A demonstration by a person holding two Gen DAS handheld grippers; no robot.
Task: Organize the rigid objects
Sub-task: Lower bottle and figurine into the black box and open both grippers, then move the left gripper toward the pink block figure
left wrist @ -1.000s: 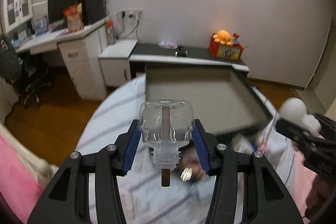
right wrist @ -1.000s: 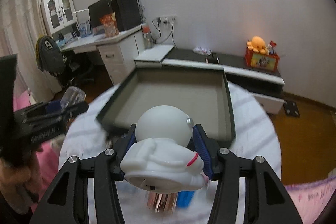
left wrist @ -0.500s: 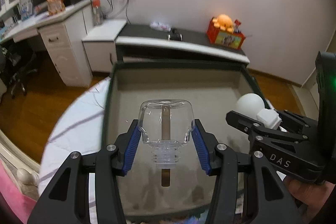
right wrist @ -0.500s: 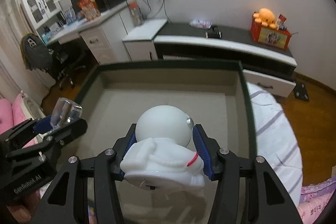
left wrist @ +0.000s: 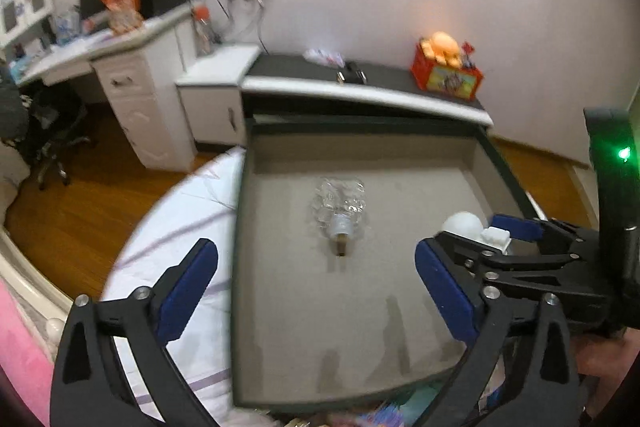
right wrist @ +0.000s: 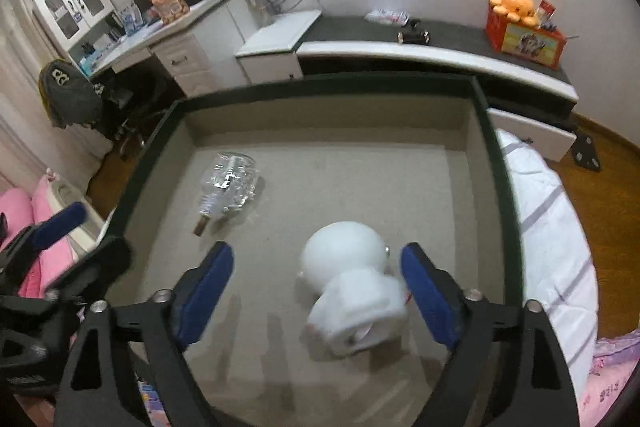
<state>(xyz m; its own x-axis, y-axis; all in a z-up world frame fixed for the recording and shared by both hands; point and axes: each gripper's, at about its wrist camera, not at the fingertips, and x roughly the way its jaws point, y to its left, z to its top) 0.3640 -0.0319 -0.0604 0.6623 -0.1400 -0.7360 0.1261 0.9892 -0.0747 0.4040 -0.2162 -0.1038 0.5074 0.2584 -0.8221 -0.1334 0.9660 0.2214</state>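
Both grippers are spread wide with nothing between their pads. The left gripper point(left wrist: 316, 283) hangs over the near left part of the tray point(left wrist: 240, 235), a big shallow box with a dark green rim and a beige lining sitting on a white striped bedcover point(left wrist: 188, 227). The clear glass bottle point(left wrist: 340, 205) lies on its side roughly in the middle of the tray floor, neck pointing toward the near edge with a brown stopper sticking out, well apart from the left gripper's blue pads.

From the right wrist view, the right gripper point(right wrist: 316, 291) has its jaws apart too. The white astronaut figure point(right wrist: 352, 291) lies tipped over on the tray floor between the blue pads, closer to the right one, round helmet toward the far side; it's blurred, so can't tell if the pad touches it. The bottle sits to its left and a bit farther back.

Beyond the tray, there's a low dark-topped cabinet point(right wrist: 440, 39) with an orange plush octopus point(right wrist: 514, 5) on a red box.
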